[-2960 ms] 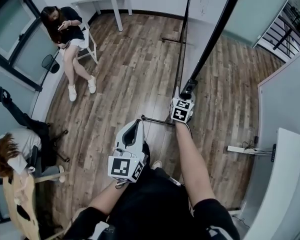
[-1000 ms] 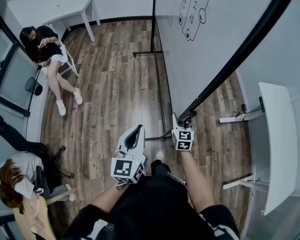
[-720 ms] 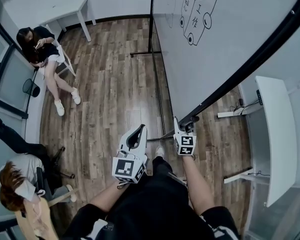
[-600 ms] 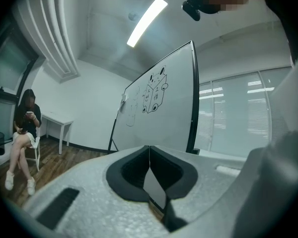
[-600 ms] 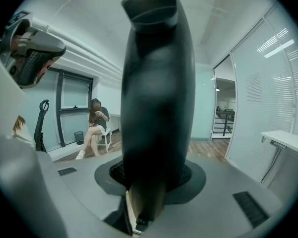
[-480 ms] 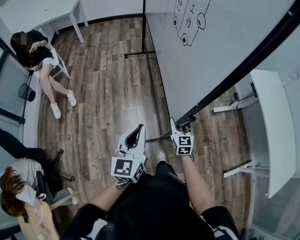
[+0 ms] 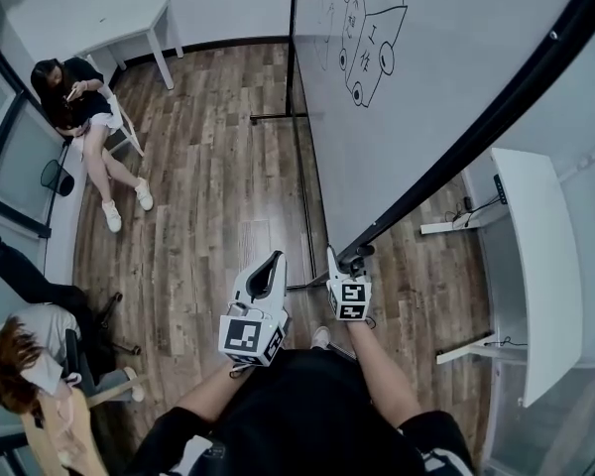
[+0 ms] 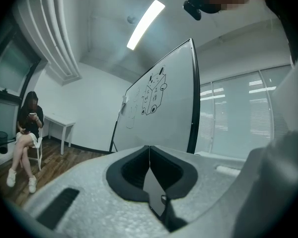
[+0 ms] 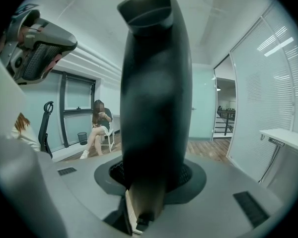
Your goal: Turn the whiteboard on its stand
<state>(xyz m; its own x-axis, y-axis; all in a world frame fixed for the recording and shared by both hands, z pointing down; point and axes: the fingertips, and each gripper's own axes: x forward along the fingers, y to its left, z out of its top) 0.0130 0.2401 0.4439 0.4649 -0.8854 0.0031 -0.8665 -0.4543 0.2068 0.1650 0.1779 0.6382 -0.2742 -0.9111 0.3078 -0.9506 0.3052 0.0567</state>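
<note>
Wood floor (image 7: 218, 167), black-framed, doodle-marked whiteboard (image 7: 446, 87)

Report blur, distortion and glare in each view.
Head view: sharp, but fisheye bows the wood floor. Left gripper view: ceiling light blown out white, black vignette around. Right gripper view: whiteboard frame looms close, dark and blurred; room behind is clear.

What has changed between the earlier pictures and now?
The whiteboard has swung round: three seconds ago it showed edge-on, now its face with the drawing shows. The right tool stays shut on its black frame. The left tool stays shut and empty.
</note>
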